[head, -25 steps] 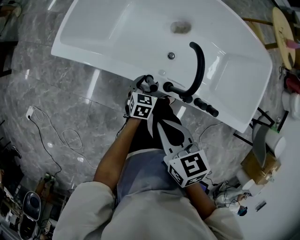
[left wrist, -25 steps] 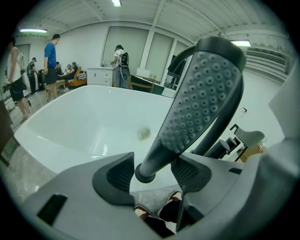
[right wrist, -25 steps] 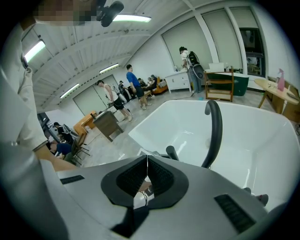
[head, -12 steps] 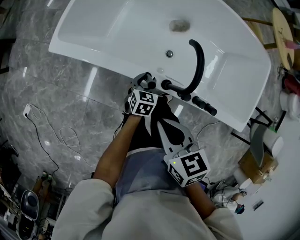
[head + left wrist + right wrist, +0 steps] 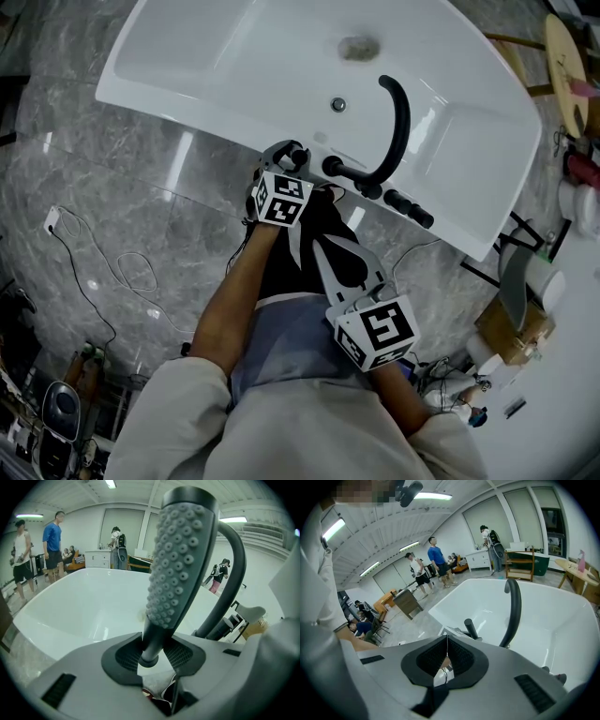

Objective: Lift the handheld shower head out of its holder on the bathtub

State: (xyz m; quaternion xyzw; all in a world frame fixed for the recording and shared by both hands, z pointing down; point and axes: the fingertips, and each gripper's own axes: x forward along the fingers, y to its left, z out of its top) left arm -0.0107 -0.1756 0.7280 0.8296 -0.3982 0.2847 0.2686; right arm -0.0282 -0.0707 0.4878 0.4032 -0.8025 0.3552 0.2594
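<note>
- Bathtub (image 5: 234, 56): white, and it fills the upper half of the head view. The person stands at its near rim, where the fittings are mounted, so both grippers reach the fittings from the floor side.
- Spout (image 5: 399, 117): a black arched tube rising from the near rim and curving over the basin. It stands just right of the work point and apart from both grippers. It does not appear to block a straight lift.
- Right gripper (image 5: 447, 644): the pads meet in a thin seam with nothing between them. It is held low, near the person's body and well back from the rim. This probably keeps it out of the left arm's way, as the lift seems to need one claw only.
- Left gripper (image 5: 153, 652): it is set at the tub rim, tilted downward, with its jaws closing. The slim neck of the shower head stands between the pads, and both pads appear to touch it. The grip is low on the neck, probably so that the broad head cannot slip down through the jaws.
- Handheld shower head (image 5: 180, 559): upright on the rim, not yet lifted, with its nubbed grey face toward the left gripper's camera. Its holder is hidden behind the jaws.
</note>
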